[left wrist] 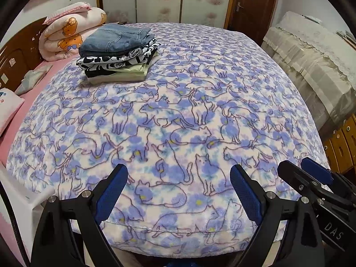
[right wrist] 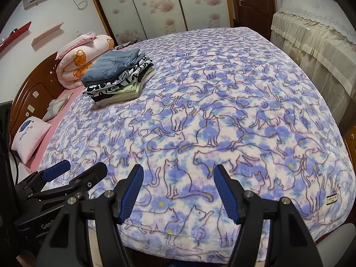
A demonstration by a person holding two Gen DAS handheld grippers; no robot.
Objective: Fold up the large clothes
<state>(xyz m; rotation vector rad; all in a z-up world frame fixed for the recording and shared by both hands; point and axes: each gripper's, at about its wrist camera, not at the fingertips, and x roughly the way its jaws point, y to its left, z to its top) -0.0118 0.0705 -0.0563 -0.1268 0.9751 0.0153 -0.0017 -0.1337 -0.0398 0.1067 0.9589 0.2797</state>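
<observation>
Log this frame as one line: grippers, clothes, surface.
left gripper: open, empty | right gripper: open, empty | folded clothes stack: far-left on cat-print blanket, jeans on top

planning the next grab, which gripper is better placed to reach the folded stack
Left, probably: the folded stack lies far-left on the blanket, the left gripper's side. Both grippers are open and empty.
</observation>
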